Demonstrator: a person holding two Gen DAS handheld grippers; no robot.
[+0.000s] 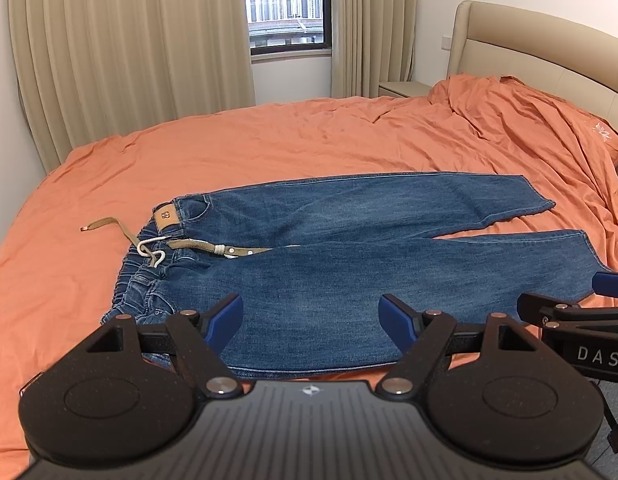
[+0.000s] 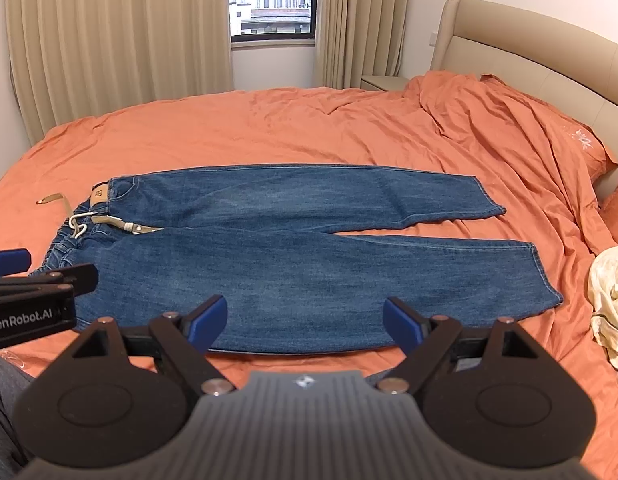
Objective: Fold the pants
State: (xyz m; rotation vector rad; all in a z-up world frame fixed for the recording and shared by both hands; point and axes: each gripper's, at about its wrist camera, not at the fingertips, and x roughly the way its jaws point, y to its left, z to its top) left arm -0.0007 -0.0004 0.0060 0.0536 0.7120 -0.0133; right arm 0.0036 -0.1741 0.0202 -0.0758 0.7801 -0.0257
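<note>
Blue denim pants (image 1: 349, 248) lie flat and unfolded on the orange bed sheet (image 1: 269, 136), waistband to the left and both legs stretched to the right, parted slightly at the hems. A tan leather patch (image 1: 166, 216) sits on the waistband; its mark is too small to read. An olive-brown fabric belt (image 1: 197, 245) with a white cord (image 1: 151, 254) trails from the waist onto the sheet. The left gripper (image 1: 311, 322) hovers over the near edge of the pants, its blue-padded jaws spread wide and holding nothing. The right gripper (image 2: 305, 322) hangs likewise above the near leg, jaws spread and empty. Its side reads "DAS" in the left wrist view, while the left gripper's side reads "GenRobot.AI" in the right wrist view. A crumpled cream cloth (image 2: 609, 304) lies on the sheet to the right, apart from the hems. A beige padded headboard (image 2: 509, 48), beige curtains (image 2: 109, 40) and a dark-framed window (image 2: 271, 0) stand behind.
</note>
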